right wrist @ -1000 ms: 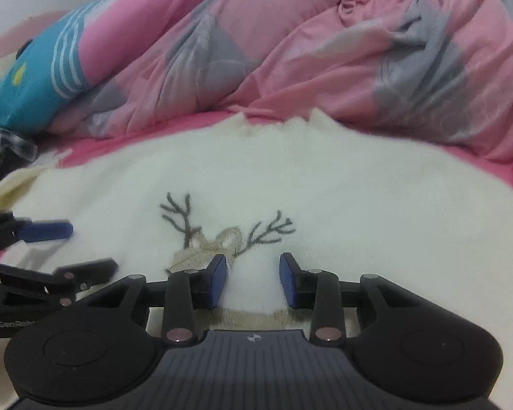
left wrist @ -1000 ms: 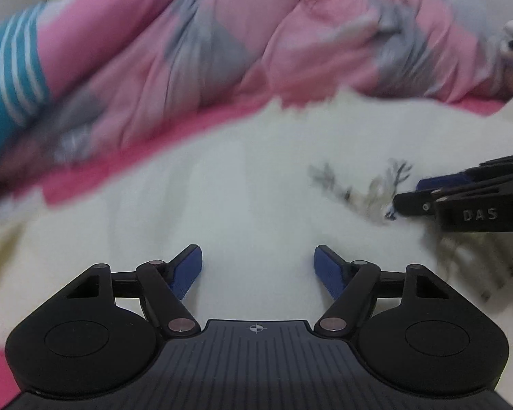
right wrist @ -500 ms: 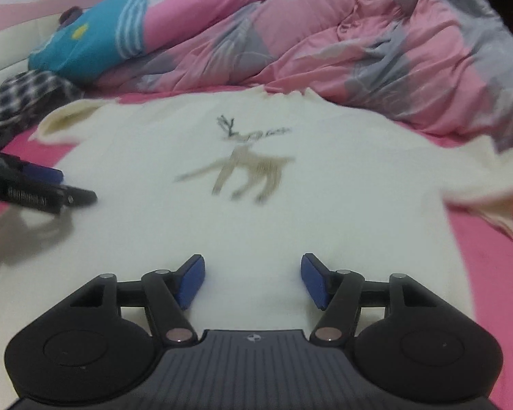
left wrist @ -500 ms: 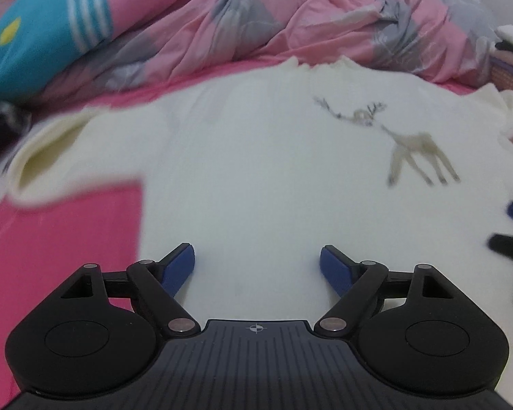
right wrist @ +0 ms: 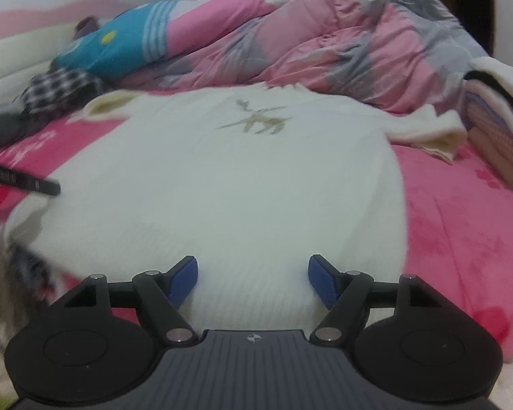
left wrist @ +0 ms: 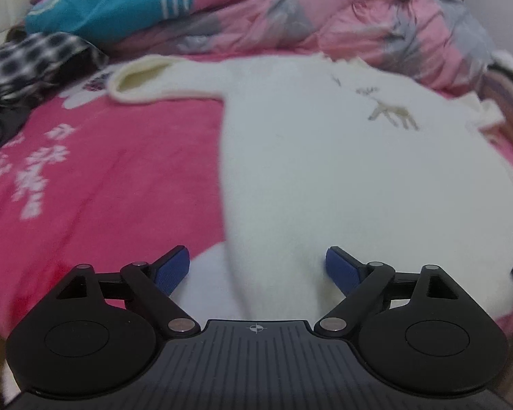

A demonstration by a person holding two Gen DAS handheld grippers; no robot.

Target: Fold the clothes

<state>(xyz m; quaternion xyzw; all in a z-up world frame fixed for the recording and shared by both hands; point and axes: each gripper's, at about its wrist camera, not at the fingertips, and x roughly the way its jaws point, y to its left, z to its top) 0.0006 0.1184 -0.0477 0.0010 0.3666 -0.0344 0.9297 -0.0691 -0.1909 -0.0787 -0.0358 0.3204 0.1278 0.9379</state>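
Sweater (right wrist: 229,184), white with a deer motif (right wrist: 256,123), is lying spread flat on the pink bedsheet (right wrist: 461,239), sleeves extending to both sides. Left gripper (left wrist: 258,266) is hovering at the hem's left corner, fingers spread wide, gripping nothing. Right gripper (right wrist: 253,278) is hovering over the hem, fingers likewise spread and empty. A rumpled pink quilt (right wrist: 325,44) is lying just beyond the collar.

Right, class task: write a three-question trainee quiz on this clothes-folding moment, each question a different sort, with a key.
1. True or false: the white sweater lies spread out on the pink bedsheet.
2. The motif on the sweater's chest is: A) star, B) deer, C) heart.
3. Fill in: both the left gripper and the right gripper are ____ at the sweater's near edge.

Key: 1 true; 2 B; 3 open.
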